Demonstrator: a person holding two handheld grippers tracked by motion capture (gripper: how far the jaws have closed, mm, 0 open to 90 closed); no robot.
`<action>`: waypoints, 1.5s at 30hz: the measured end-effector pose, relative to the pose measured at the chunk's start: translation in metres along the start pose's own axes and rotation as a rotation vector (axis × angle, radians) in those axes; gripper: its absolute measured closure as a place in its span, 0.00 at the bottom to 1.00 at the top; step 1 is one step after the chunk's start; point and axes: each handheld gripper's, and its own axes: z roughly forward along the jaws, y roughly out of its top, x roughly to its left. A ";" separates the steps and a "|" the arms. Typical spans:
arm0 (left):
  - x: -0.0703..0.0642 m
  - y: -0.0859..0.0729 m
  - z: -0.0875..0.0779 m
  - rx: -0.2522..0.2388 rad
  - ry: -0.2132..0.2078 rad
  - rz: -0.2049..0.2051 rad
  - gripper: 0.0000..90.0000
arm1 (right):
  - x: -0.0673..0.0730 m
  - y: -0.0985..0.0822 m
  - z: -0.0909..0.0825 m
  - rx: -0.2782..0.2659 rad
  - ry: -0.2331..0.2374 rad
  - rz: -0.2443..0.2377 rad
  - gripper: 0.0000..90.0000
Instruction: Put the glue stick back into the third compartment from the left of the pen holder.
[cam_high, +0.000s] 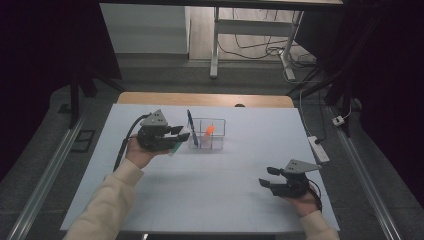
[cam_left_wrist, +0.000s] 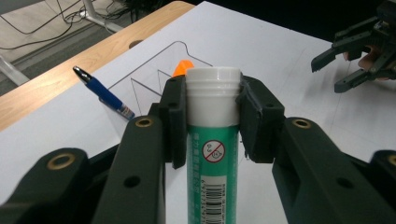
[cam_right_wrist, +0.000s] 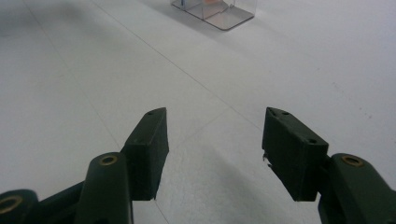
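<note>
Beyond the white table top (cam_high: 210, 175), cables (cam_high: 255, 47) cross the floor.

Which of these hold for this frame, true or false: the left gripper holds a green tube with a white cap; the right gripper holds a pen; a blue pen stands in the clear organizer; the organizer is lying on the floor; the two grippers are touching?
1. The left gripper holds a green tube with a white cap. True: both pads press on it just below the cap.
2. The right gripper holds a pen. False: its jaws stand open with nothing between them, over the white table.
3. A blue pen stands in the clear organizer. True: it leans in the left end.
4. The organizer is lying on the floor. False: it stands on the table.
5. The two grippers are touching. False: they are well apart in the high view.
</note>
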 end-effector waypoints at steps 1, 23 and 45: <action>0.000 0.001 0.001 -0.001 0.000 0.002 0.72 | 0.000 0.000 0.000 0.000 0.000 0.000 0.45; 0.002 0.019 0.021 -0.038 -0.007 -0.017 0.72 | 0.000 -0.001 0.001 0.013 0.001 0.003 0.45; -0.001 0.043 0.052 -0.071 -0.020 -0.021 0.72 | -0.002 -0.002 -0.002 0.005 0.004 0.008 0.45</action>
